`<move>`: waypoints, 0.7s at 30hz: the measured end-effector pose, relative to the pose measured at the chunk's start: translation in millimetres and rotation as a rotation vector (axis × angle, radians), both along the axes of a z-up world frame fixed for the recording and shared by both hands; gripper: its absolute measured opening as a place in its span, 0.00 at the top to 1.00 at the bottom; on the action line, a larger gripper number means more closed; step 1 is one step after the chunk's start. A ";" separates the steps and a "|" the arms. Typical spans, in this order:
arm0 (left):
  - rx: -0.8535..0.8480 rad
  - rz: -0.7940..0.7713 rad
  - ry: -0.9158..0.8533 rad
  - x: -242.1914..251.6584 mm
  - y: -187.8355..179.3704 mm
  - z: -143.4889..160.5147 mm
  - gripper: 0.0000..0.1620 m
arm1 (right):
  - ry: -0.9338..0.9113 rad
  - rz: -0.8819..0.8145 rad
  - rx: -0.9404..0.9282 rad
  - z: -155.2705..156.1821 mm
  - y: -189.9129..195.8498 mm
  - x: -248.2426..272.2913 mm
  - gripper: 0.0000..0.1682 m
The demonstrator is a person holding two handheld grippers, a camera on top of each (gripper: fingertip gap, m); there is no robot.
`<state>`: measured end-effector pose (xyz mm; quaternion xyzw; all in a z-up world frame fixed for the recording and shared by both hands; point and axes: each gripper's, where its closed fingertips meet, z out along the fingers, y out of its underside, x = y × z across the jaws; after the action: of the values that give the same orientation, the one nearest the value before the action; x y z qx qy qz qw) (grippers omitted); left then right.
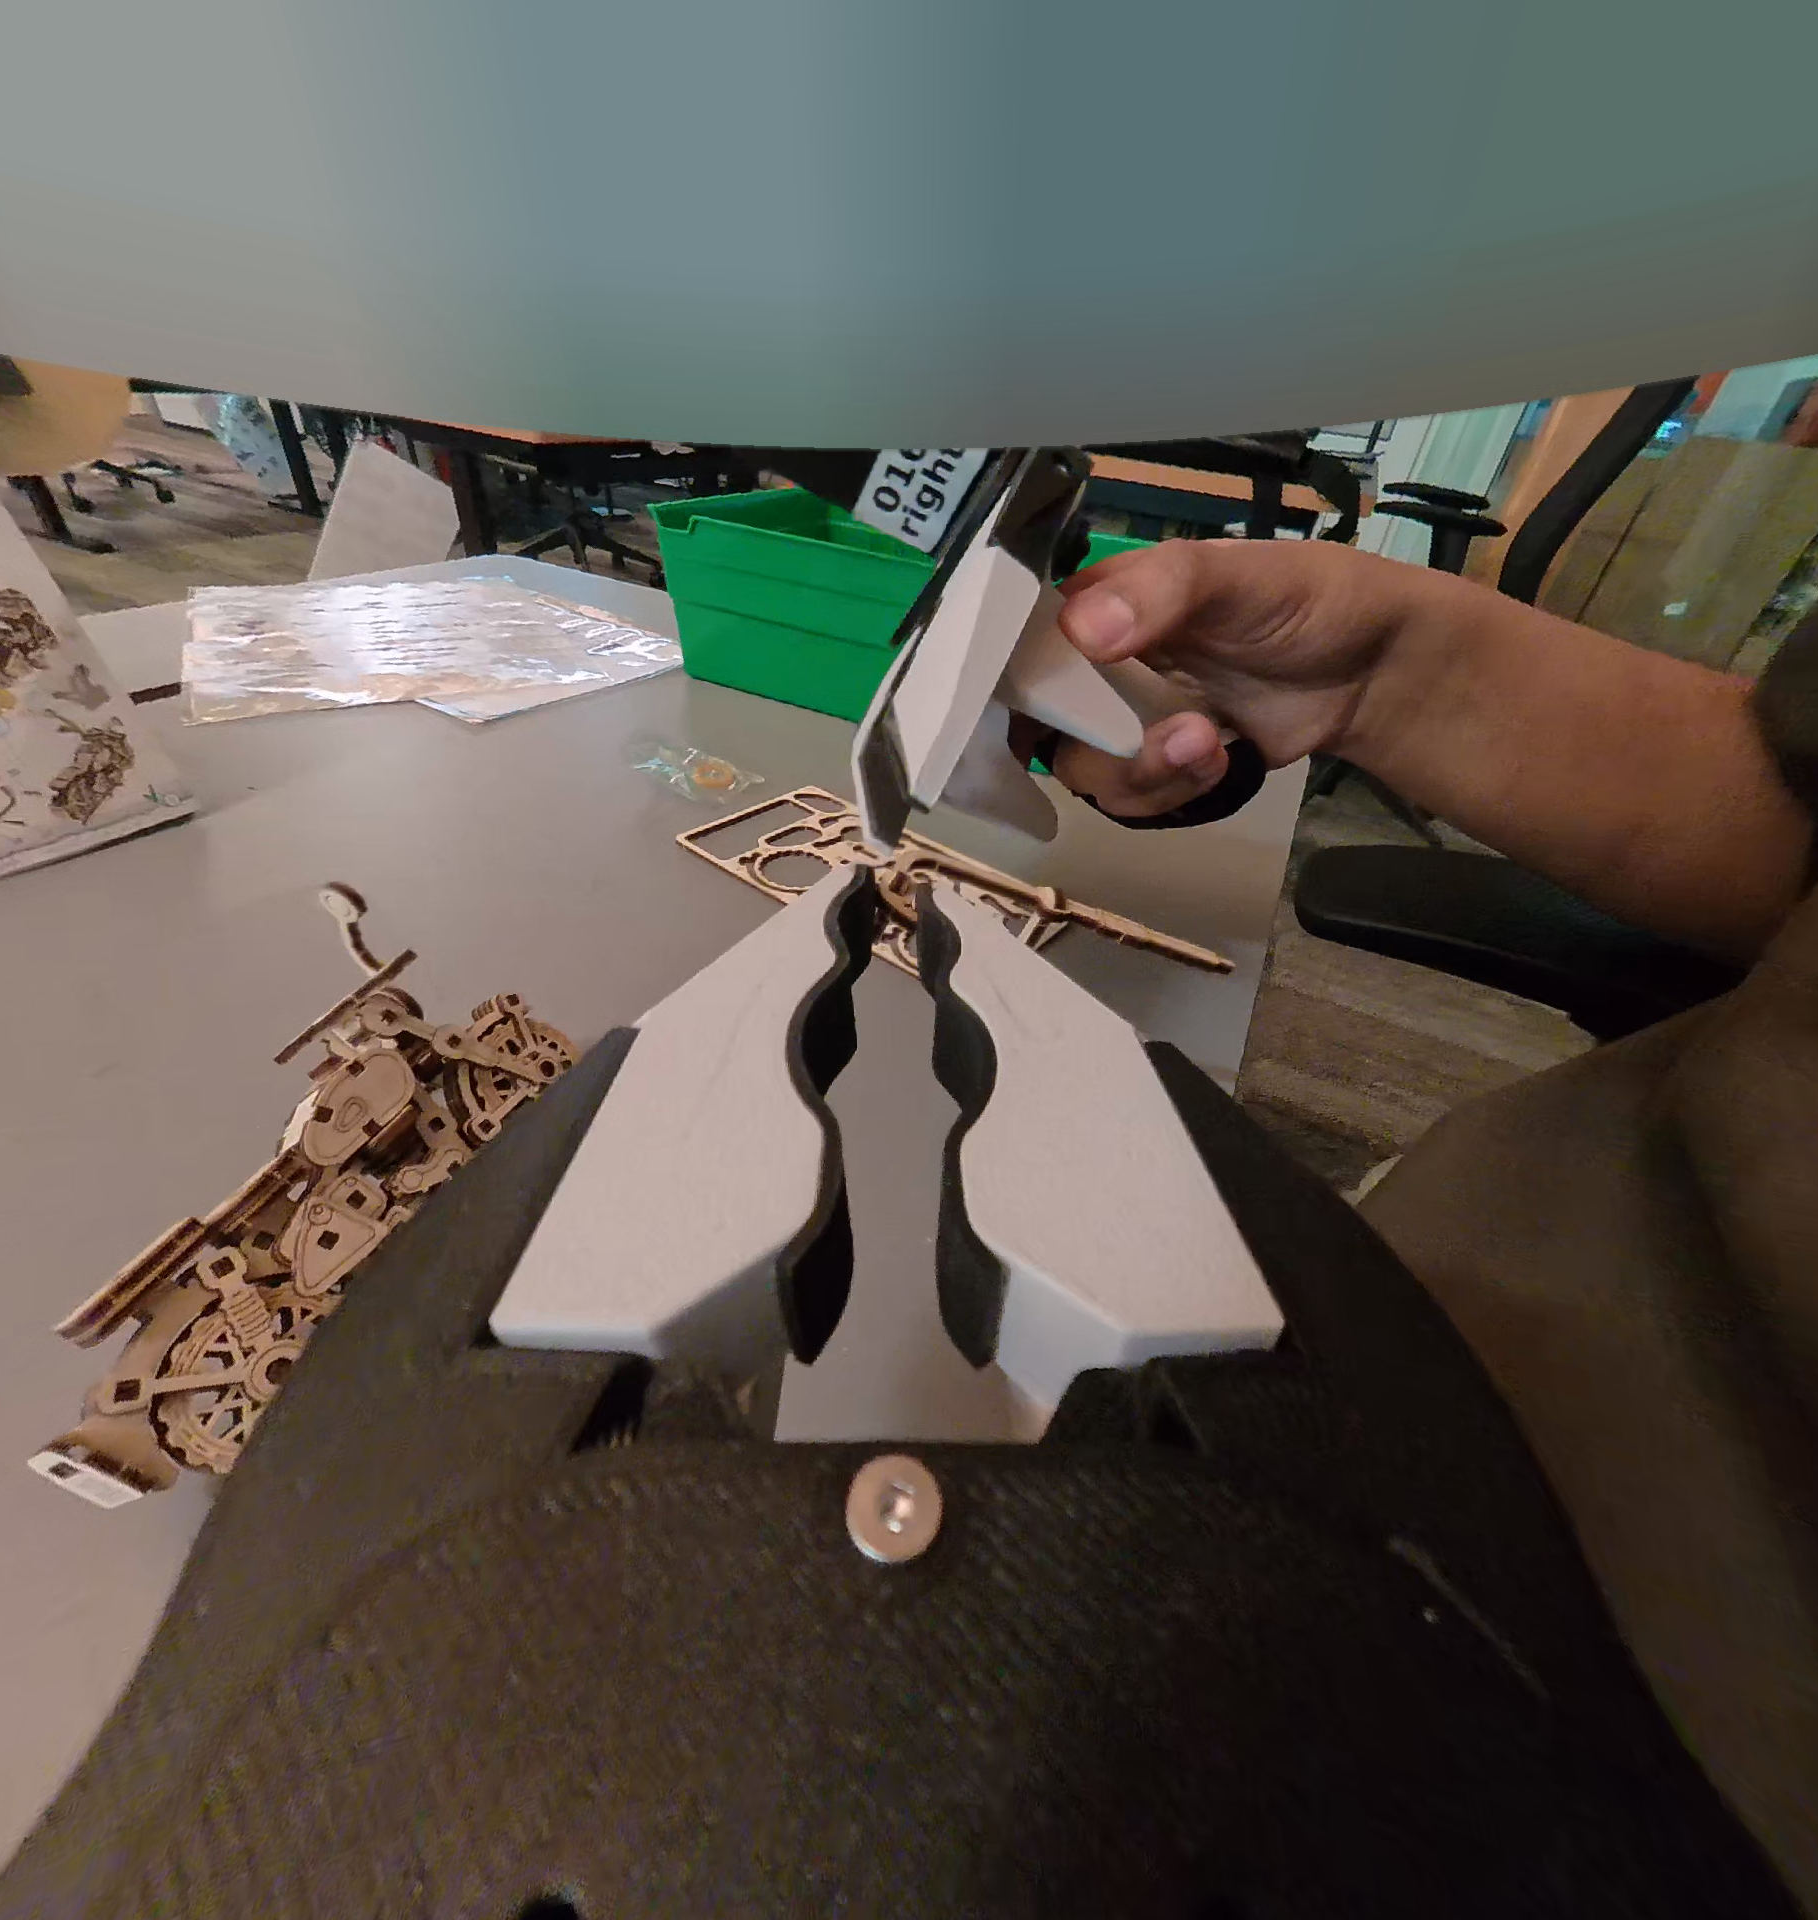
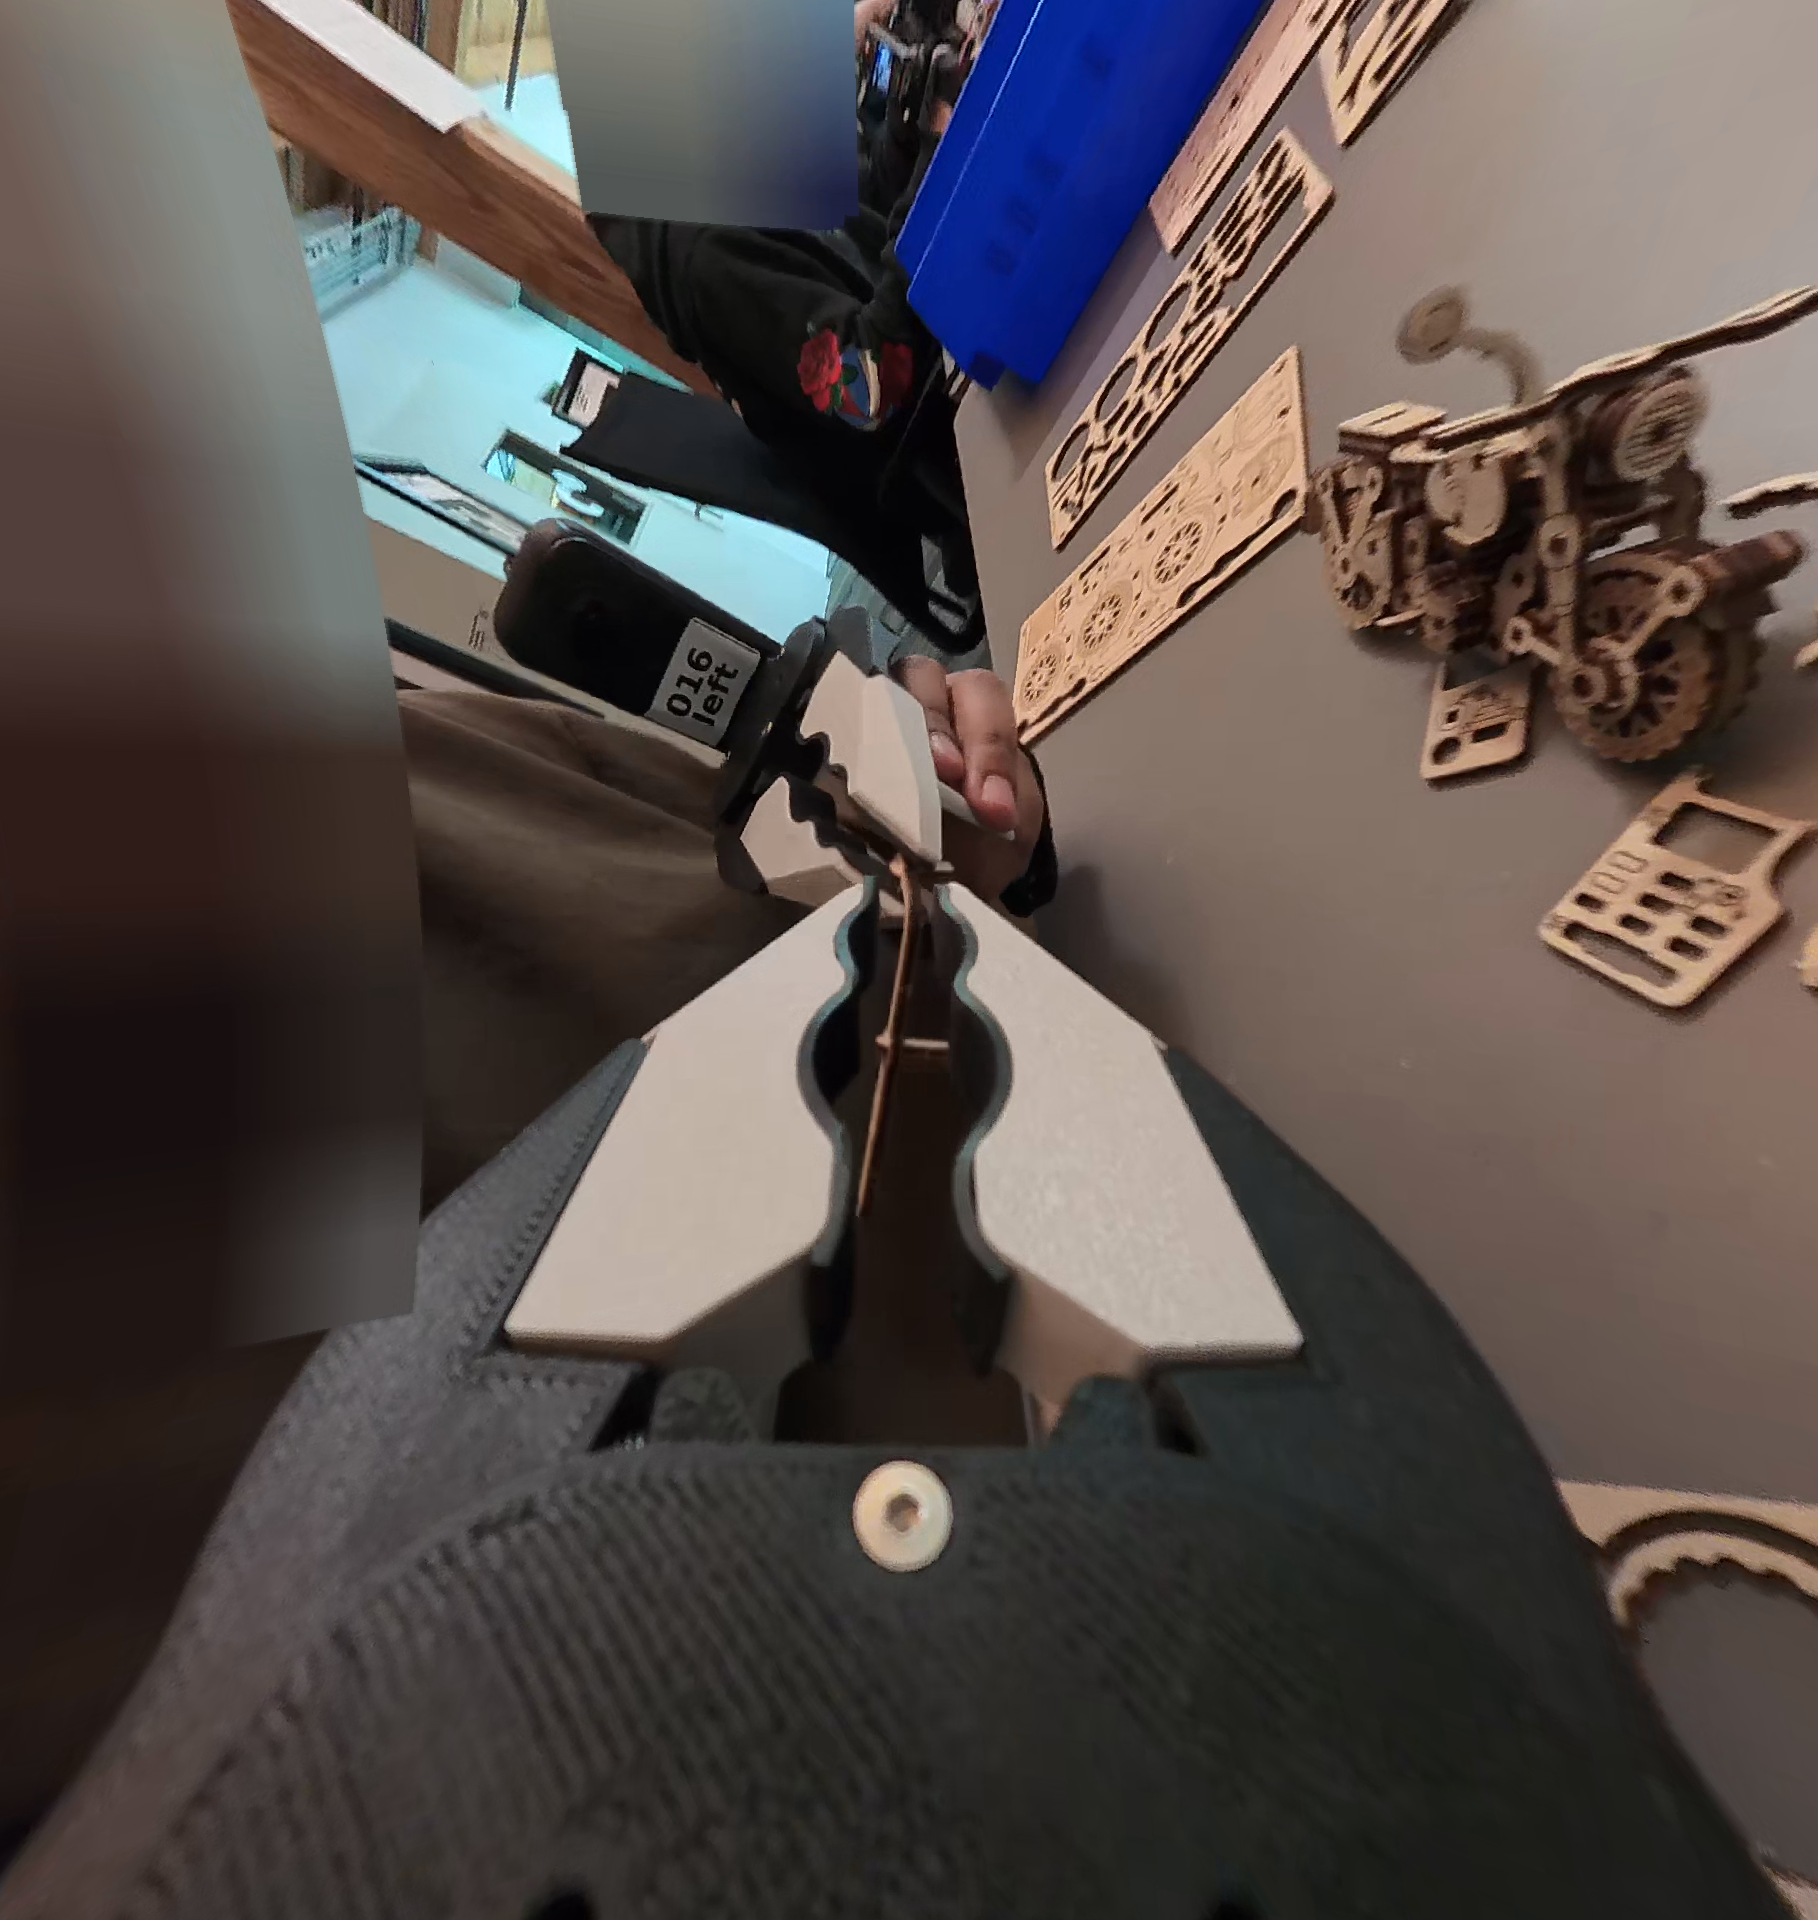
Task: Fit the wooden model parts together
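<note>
Now mid-join: right gripper (image 2: 903,914) pinching thin wood piece (image 2: 889,1039), left gripper (image 1: 889,894) spread beside it; next needs lining up.

A white label (image 1: 920,499) with black print sits on the right gripper, upper middle of the left wrist view. Another white label (image 2: 702,684) with black print sits on the left gripper, left of centre in the right wrist view.

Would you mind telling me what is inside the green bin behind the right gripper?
Only the green bin and its inner walls show in the left wrist view. The right gripper and its tag cover the bin's right part, and the near wall hides the bottom, so any contents cannot be seen.
</note>
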<state>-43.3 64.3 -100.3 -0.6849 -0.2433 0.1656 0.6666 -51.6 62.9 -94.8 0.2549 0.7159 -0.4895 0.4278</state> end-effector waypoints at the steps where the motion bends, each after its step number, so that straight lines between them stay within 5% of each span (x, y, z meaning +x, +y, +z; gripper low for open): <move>1: 0.005 0.003 -0.010 -1.3 -1.0 -0.5 0.97 | 0.002 -0.007 0.003 -1.0 1.9 -1.6 0.96; 10: -0.015 0.043 -0.060 -12.3 -6.7 -10.2 0.97 | 0.112 -0.080 -0.135 5.5 12.1 -5.0 1.00; 16: -0.061 0.099 -0.116 -22.4 -12.1 -23.3 0.97 | 0.498 -0.343 -0.127 1.8 20.9 -24.7 0.90; 21: -0.041 0.099 -0.152 -24.8 -13.9 -24.8 0.97 | 0.789 -0.345 0.027 -16.3 15.0 -21.0 0.80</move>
<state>-68.1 50.5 -125.1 -0.6960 -0.3234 0.1507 0.6231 -72.6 78.0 -111.1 0.1698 0.7778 -0.6045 0.0296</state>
